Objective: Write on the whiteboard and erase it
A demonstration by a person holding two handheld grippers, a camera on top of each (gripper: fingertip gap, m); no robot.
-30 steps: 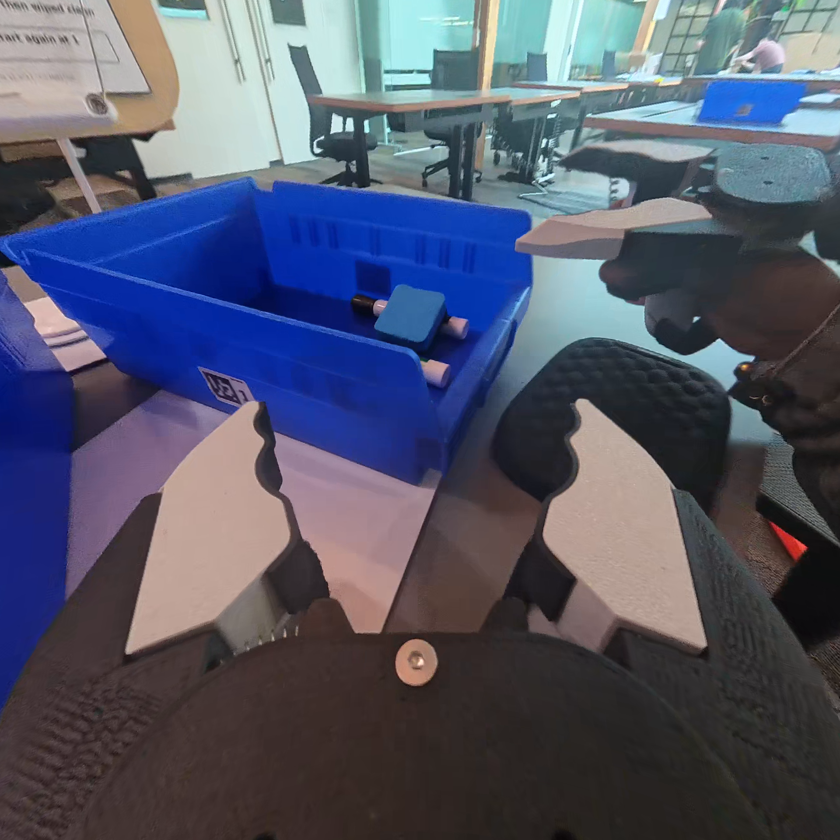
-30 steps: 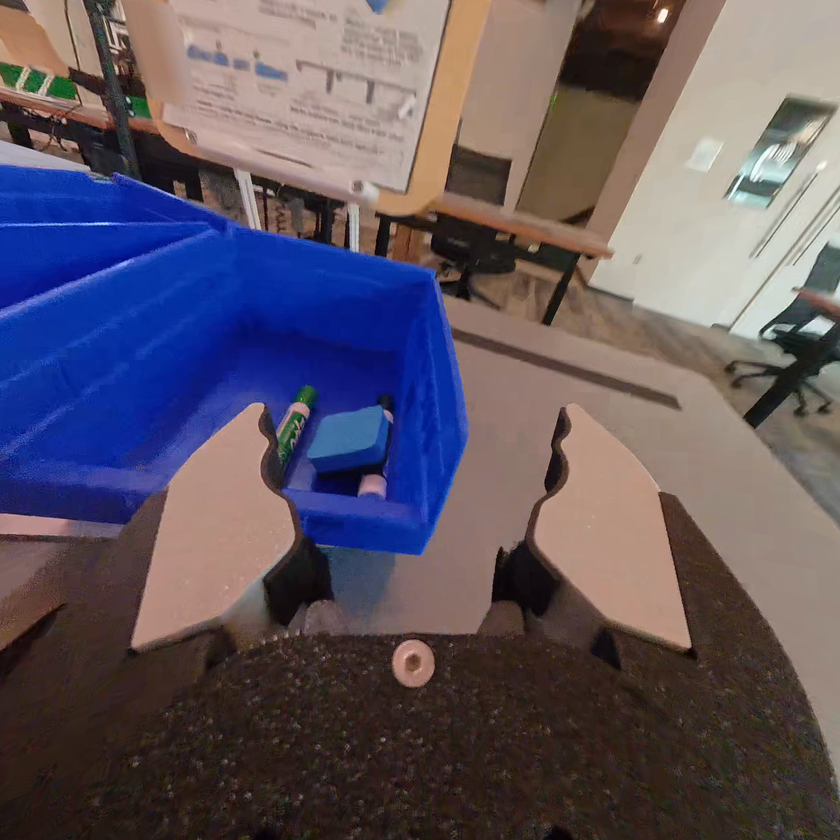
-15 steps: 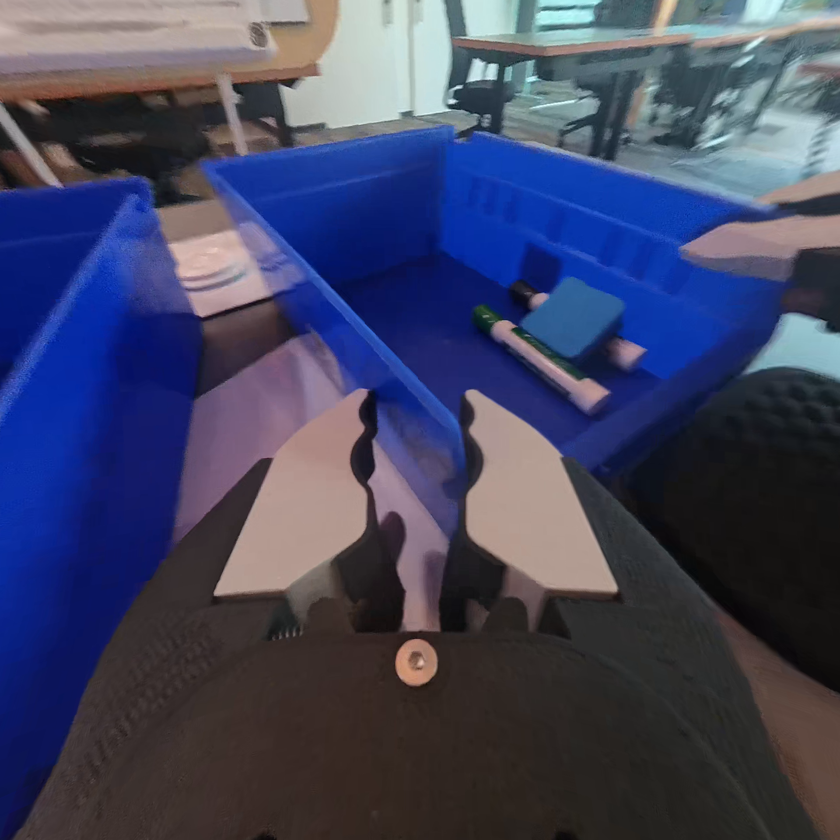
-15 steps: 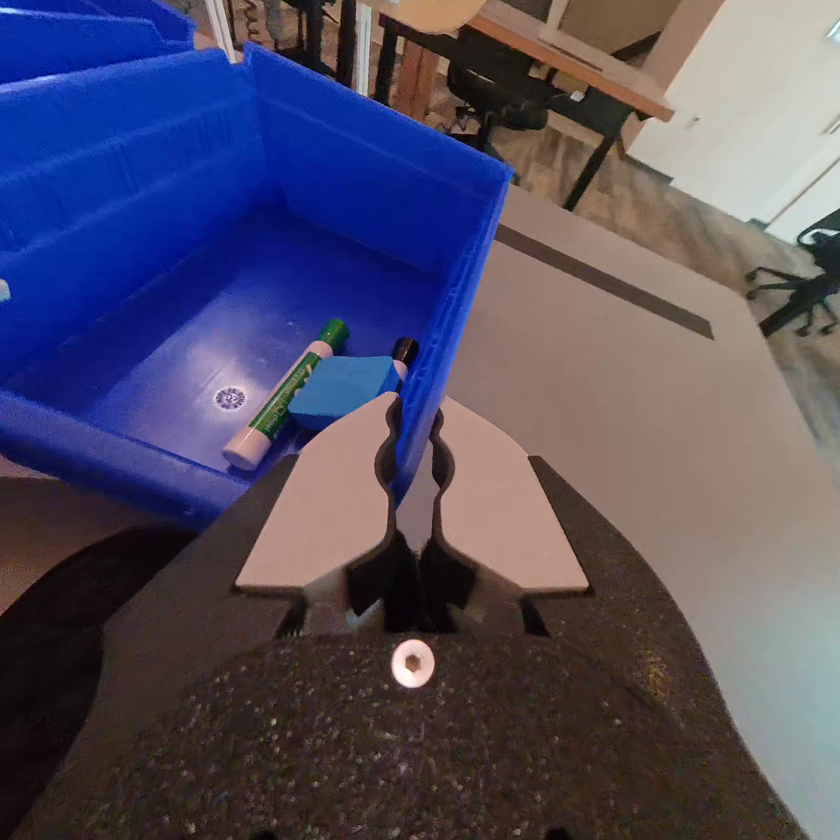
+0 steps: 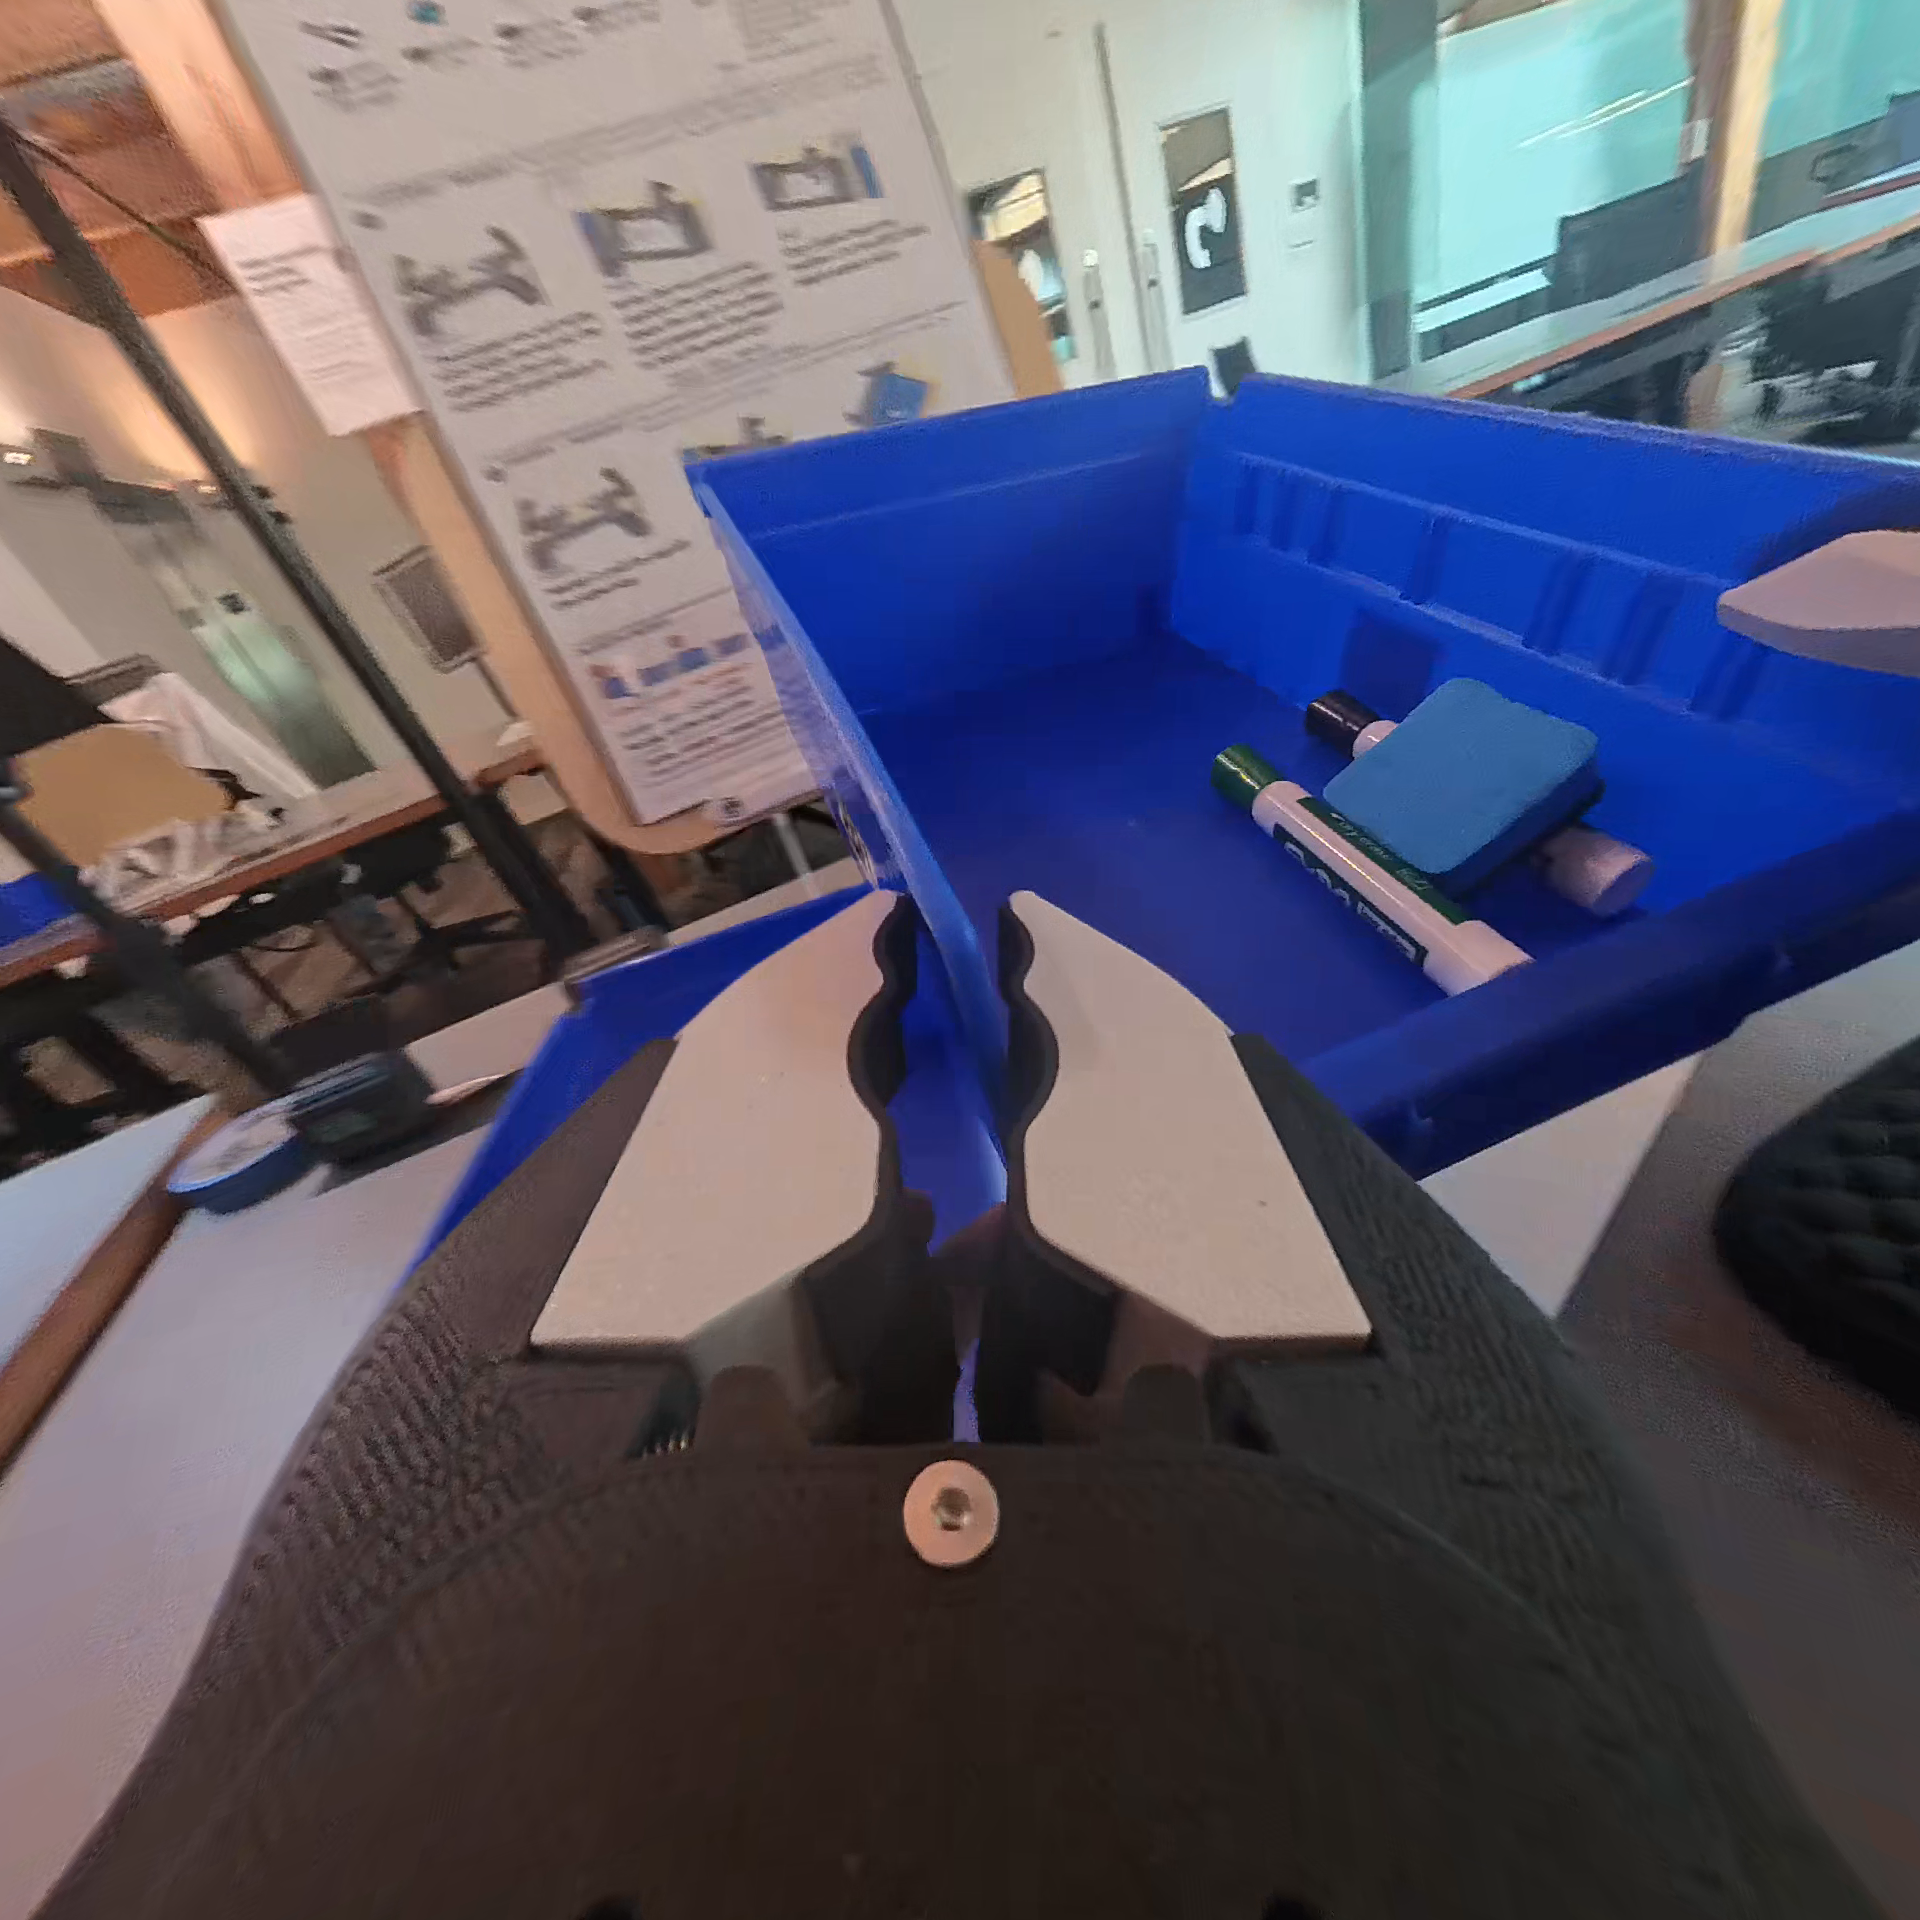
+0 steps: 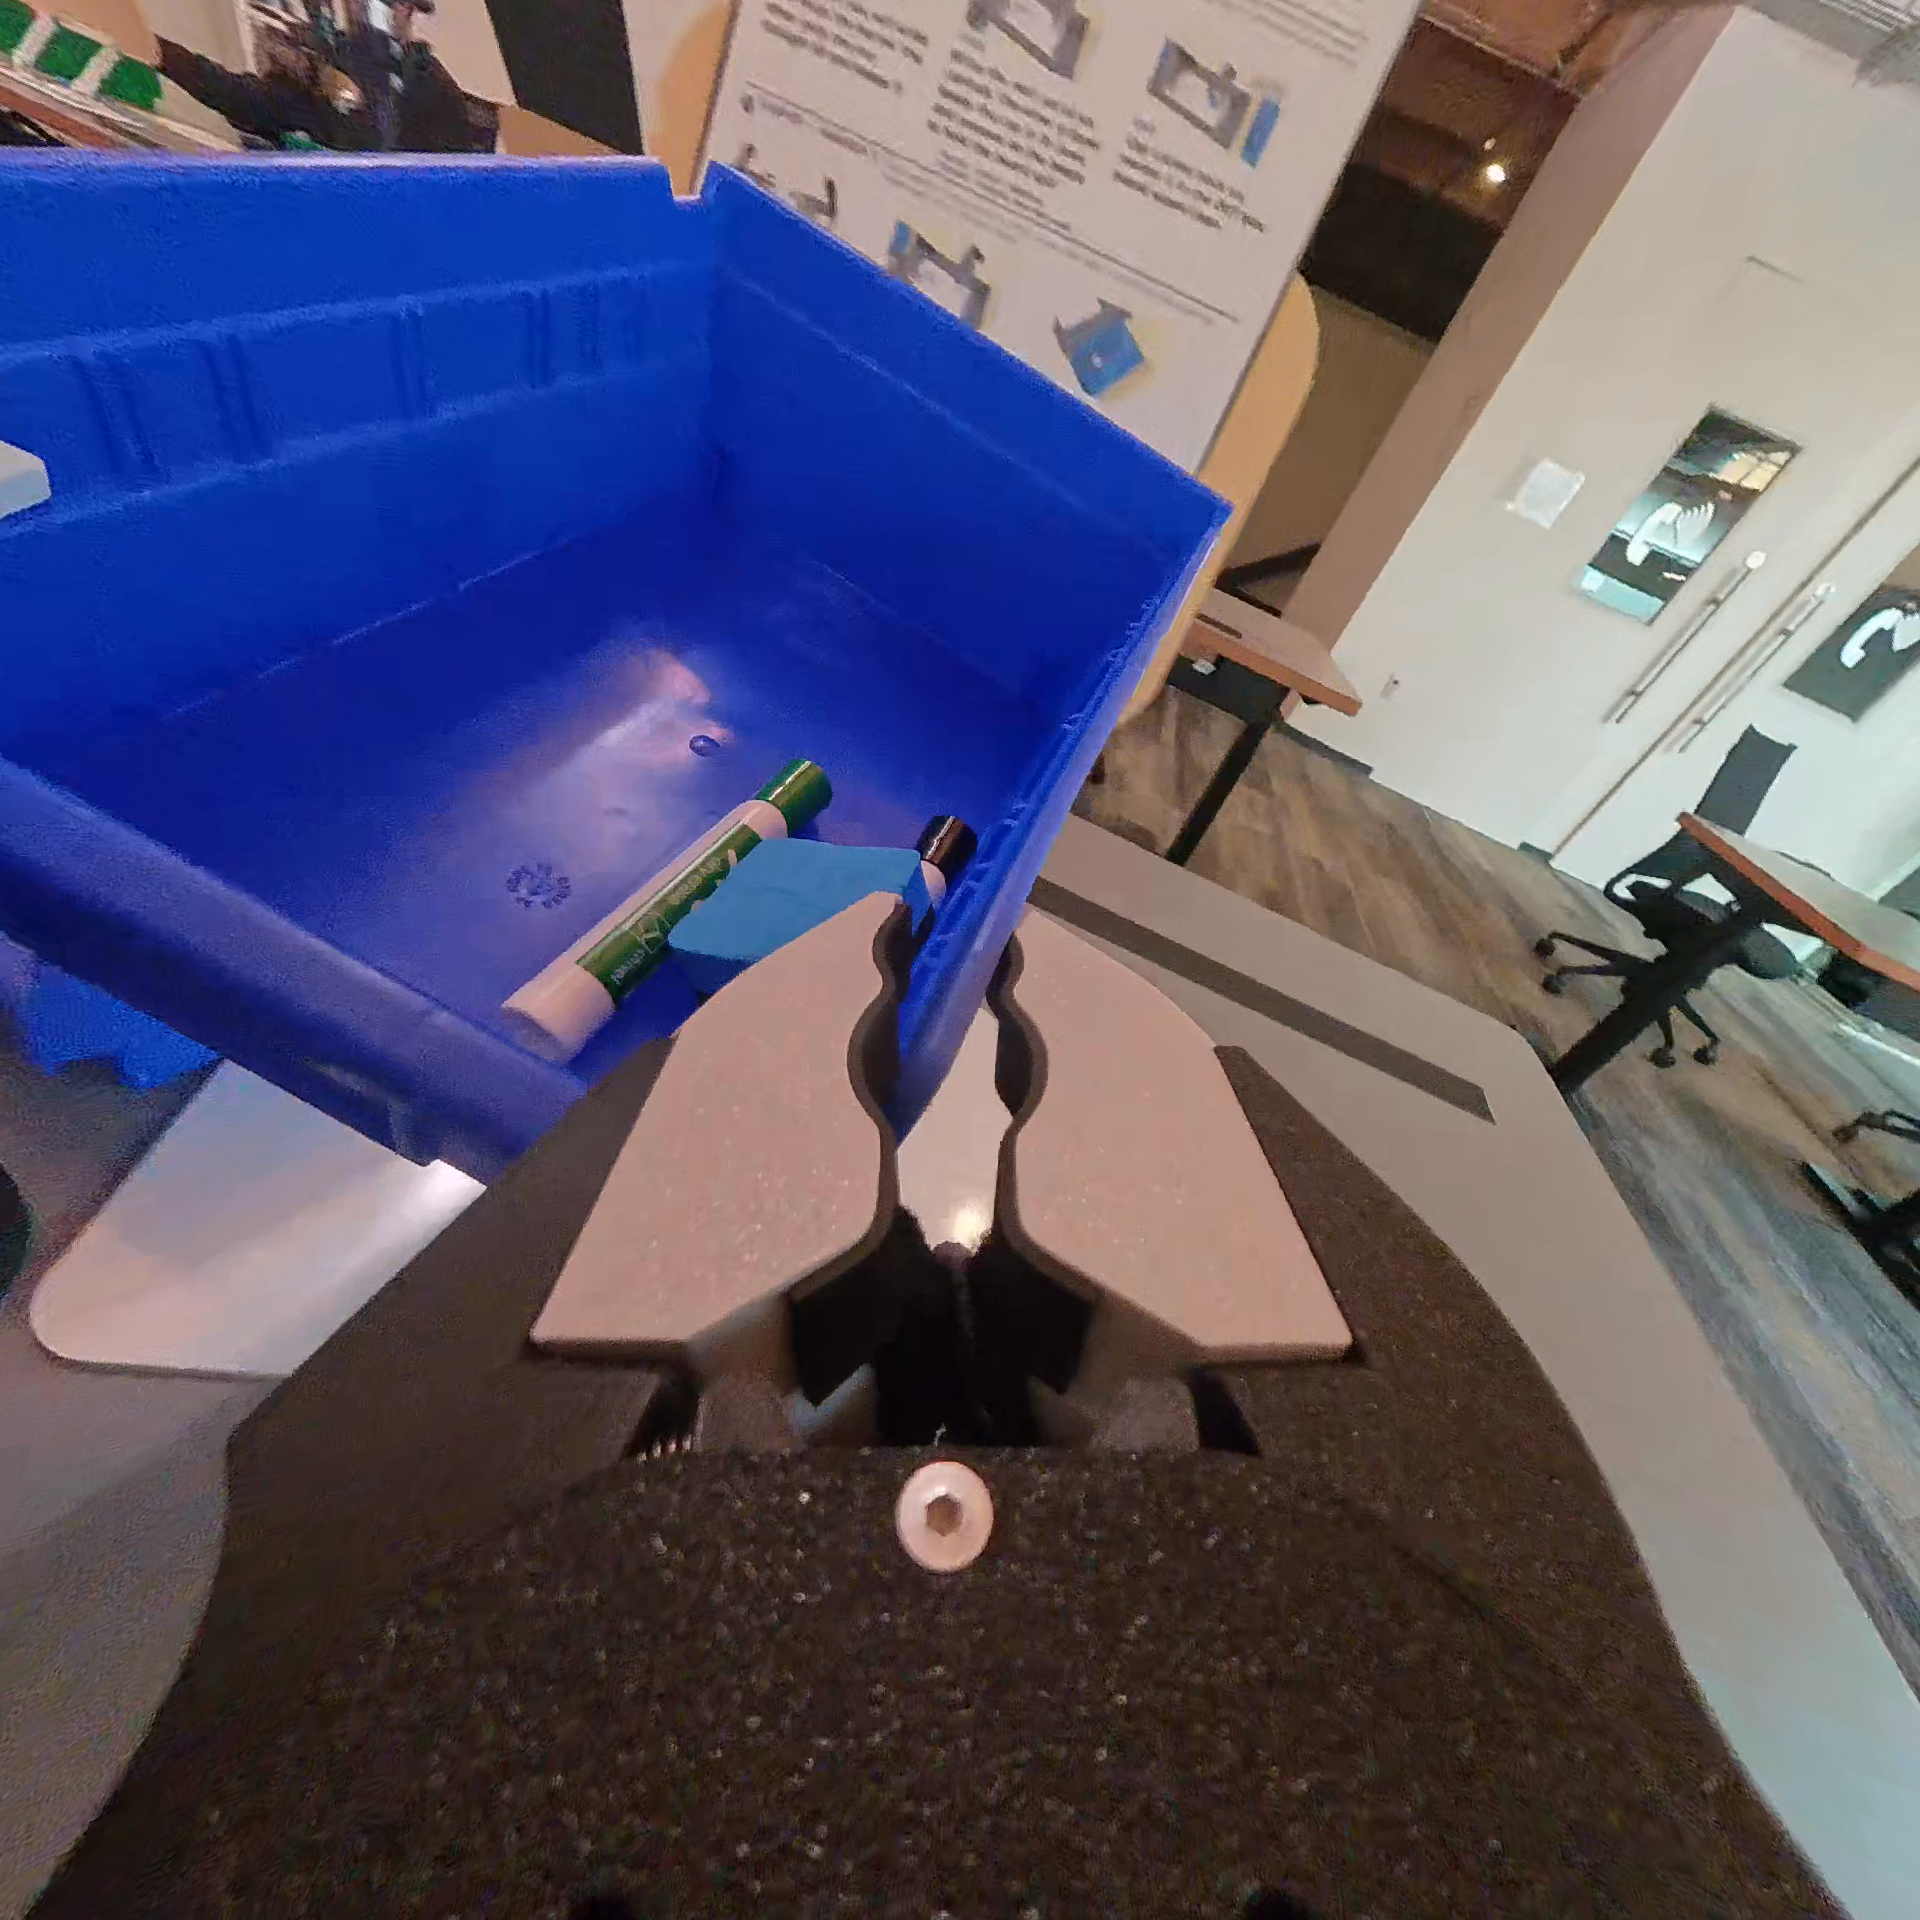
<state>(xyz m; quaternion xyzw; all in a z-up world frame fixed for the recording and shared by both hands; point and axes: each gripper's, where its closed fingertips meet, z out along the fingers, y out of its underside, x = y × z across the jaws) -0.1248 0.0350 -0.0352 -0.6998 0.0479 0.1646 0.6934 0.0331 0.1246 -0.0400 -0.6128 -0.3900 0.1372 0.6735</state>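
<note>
Both claws, the left claw point(image 5: 951, 920) and right claw point(image 6: 951, 920), have just clamped on the bin point(image 5: 987, 582) walls and lifted it off the desk point(image 6: 1299, 1049). The pens point(image 5: 1361, 868) and eraser point(image 5: 1455, 779) wait inside.

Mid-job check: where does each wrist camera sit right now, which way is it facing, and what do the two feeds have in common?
Left wrist view: sits behind the left claw, looking forward along its fingers, closed on one side wall of the blue bin; the other claw's fingertip shows at the right edge.
Right wrist view: sits behind the right claw, facing across the bin from the opposite side wall, which it grips; grey table beyond.
Shared: the bin, green marker, black-capped marker, blue eraser lying across them, and the poster board behind.
</note>
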